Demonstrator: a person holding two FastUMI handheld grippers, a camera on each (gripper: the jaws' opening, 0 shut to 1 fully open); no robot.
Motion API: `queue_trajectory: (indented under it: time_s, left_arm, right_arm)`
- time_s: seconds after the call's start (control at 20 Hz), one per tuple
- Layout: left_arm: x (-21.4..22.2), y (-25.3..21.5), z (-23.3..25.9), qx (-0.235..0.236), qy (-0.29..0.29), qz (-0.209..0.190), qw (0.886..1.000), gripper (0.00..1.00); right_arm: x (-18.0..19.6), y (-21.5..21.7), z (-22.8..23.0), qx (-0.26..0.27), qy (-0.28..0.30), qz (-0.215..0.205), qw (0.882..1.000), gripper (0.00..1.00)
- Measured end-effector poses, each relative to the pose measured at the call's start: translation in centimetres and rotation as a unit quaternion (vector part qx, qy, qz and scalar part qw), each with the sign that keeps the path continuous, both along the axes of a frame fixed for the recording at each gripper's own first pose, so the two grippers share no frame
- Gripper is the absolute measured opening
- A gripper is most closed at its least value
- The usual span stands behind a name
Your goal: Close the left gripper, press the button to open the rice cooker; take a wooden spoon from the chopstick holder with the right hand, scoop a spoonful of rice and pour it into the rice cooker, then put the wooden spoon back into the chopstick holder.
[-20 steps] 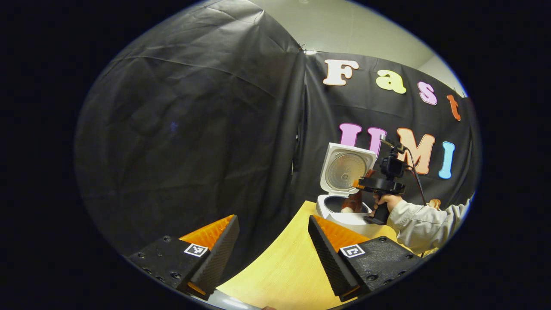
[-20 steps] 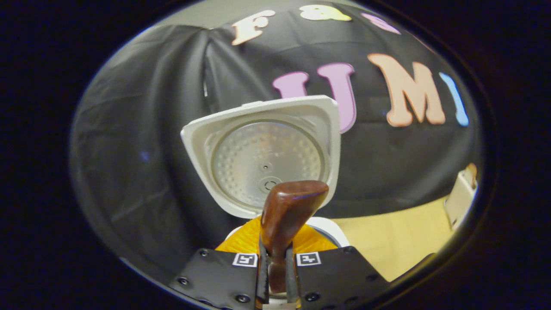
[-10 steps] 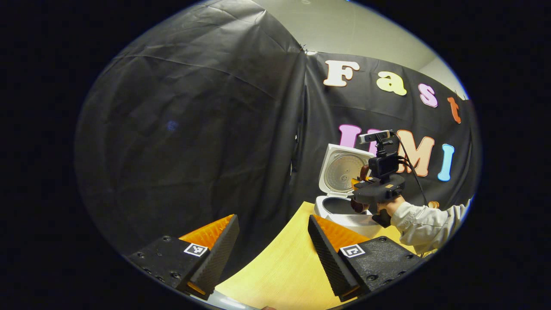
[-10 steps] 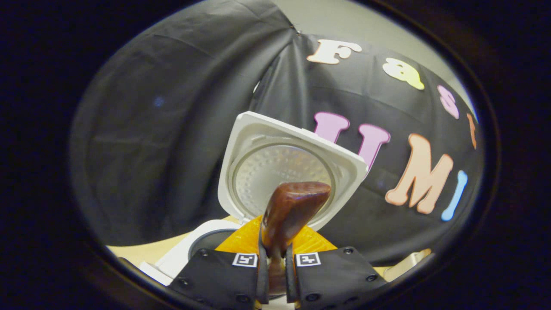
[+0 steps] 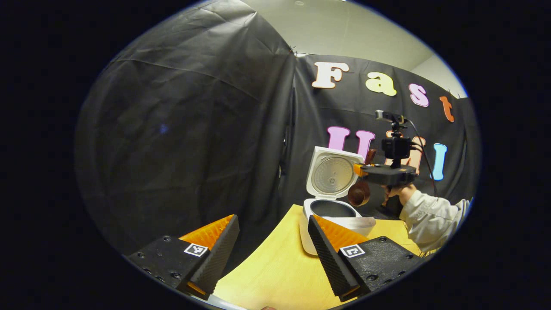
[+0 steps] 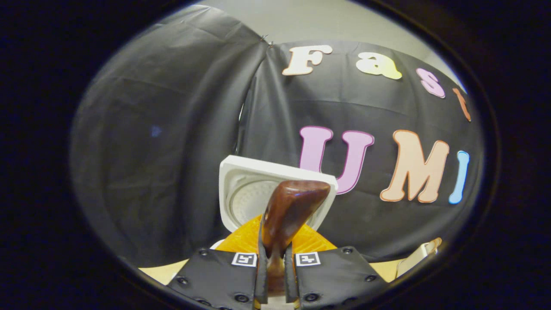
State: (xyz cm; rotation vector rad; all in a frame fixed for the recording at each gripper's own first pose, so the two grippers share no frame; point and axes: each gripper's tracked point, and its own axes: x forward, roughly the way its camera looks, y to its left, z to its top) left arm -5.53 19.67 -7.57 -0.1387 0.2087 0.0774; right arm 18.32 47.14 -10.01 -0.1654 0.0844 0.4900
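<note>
The white rice cooker (image 5: 327, 217) stands on the yellow table with its lid (image 5: 331, 174) raised and its dark pot open. My right gripper (image 5: 359, 170) hovers up and to the right of the pot, held by a hand. It is shut on the brown wooden spoon (image 5: 358, 193), whose bowl hangs below the fingers. In the right gripper view, the right gripper (image 6: 275, 247) clamps the wooden spoon (image 6: 290, 206), with the cooker lid (image 6: 241, 189) just behind it. My left gripper (image 5: 273, 230) is open and holds nothing, low over the table's near left edge.
The yellow table (image 5: 275, 271) runs from my left fingers to the cooker. Black cloth walls close in behind and to the left. A pale sleeve (image 5: 430, 215) reaches in from the right. A white object (image 6: 424, 254) sits at the right edge of the right gripper view.
The right gripper has lifted the spoon up out of the cooker pot and drawn back to the right. My left gripper has stayed open, its view shifting slightly.
</note>
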Motion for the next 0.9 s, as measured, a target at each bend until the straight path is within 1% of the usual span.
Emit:
queue_trajectory:
  time_s: [0.05,0.1,0.15,0.2,0.25,0.3,0.4,0.55,0.6,0.8,0.9]
  left_arm:
    - [0.3,-0.7,0.2,0.000,-0.003,-0.008,1.000,0.95]
    - [0.4,-1.3,0.4,-0.001,-0.006,-0.016,1.000,0.93]
    - [1.0,-2.3,0.7,-0.002,-0.010,-0.025,1.000,0.93]
    - [1.6,-3.4,1.0,-0.002,-0.014,-0.035,0.999,0.95]
    - [2.1,-4.4,1.3,0.000,-0.019,-0.046,0.999,0.95]
    - [2.6,-5.5,1.5,0.002,-0.023,-0.057,0.998,0.93]
    - [3.7,-8.0,2.3,0.004,-0.032,-0.082,0.996,0.93]
    - [5.2,-12.2,3.7,-0.002,-0.045,-0.123,0.991,0.93]
    - [5.6,-13.7,4.2,-0.002,-0.051,-0.137,0.989,0.95]
    - [6.9,-19.2,5.1,-0.003,-0.065,-0.189,0.980,0.93]
    - [7.0,-21.6,5.5,-0.008,-0.070,-0.211,0.975,0.95]
  right_arm:
    - [-0.4,-1.1,1.0,0.007,0.001,0.002,1.000,0.19]
    - [-0.9,-2.4,2.0,0.015,0.004,0.004,1.000,0.18]
    - [-1.0,-3.6,2.9,0.025,0.007,0.005,1.000,0.17]
    - [-1.2,-5.2,3.9,0.036,0.008,0.000,0.999,0.17]
    - [-1.5,-7.0,4.9,0.043,0.007,-0.008,0.999,0.17]
    - [-1.9,-8.9,5.9,0.048,0.006,-0.016,0.999,0.17]
    - [-2.4,-13.0,7.2,0.054,0.005,-0.034,0.998,0.17]
    - [-2.8,-20.3,9.1,0.061,-0.002,-0.074,0.995,0.17]
    - [-2.9,-23.0,9.4,0.060,-0.004,-0.089,0.994,0.17]
    - [-3.7,-32.8,9.9,0.047,-0.006,-0.156,0.987,0.17]
    - [-4.4,-37.1,9.9,0.043,-0.004,-0.184,0.982,0.17]
